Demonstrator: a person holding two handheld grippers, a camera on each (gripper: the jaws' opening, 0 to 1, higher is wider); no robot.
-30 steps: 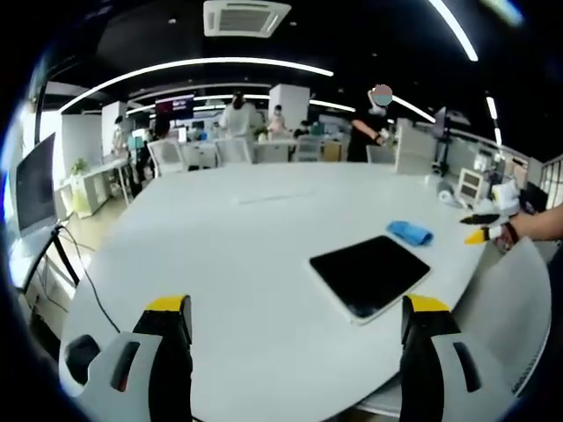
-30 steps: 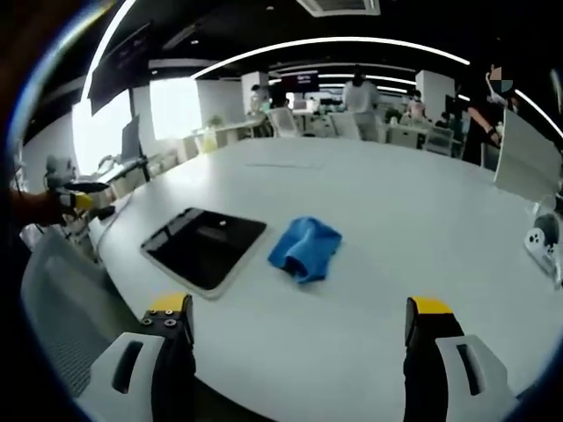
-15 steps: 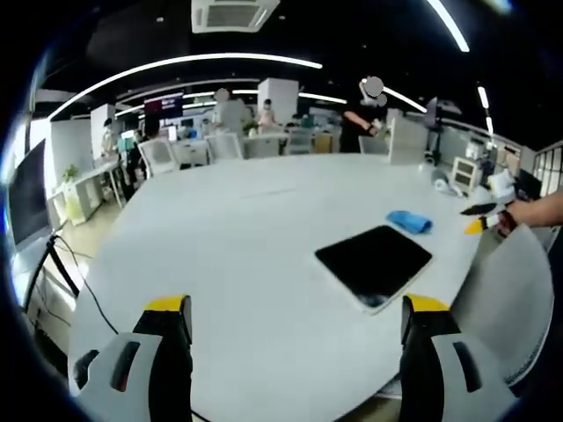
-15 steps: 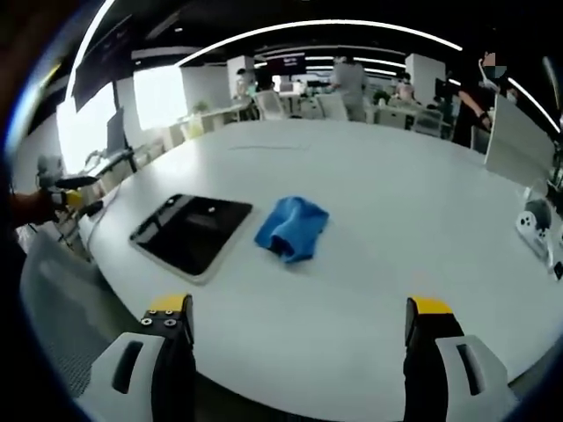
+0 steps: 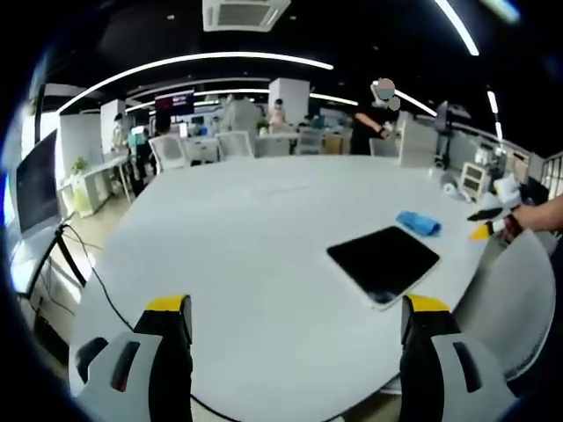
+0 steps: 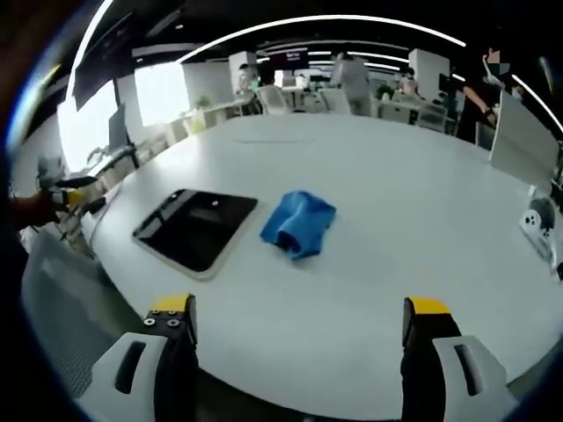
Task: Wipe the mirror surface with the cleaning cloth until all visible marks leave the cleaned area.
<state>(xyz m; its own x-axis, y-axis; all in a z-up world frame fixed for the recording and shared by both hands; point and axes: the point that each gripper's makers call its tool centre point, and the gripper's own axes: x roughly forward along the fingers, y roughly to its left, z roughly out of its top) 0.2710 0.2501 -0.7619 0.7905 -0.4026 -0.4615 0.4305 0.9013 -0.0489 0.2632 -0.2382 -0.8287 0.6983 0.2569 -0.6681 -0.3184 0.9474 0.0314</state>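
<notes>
A dark rectangular mirror with a pale frame lies flat on the white round table, and a crumpled blue cleaning cloth rests just beyond its far corner. In the right gripper view the mirror lies left of centre with the cloth beside its right edge, apart from it. My left gripper hangs open over the table's near edge, well short of the mirror. My right gripper is open too, near the table edge, short of the cloth. The other gripper shows at the right, held by a hand.
A grey chair back stands at the table's right edge, and the same chair shows at lower left in the right gripper view. A white device sits at the table's right. People, desks and chairs fill the far office. A cable trails off the left.
Both views have shifted a little with my hands. The mirror and cloth lie where they were, and both grippers have stayed open.
</notes>
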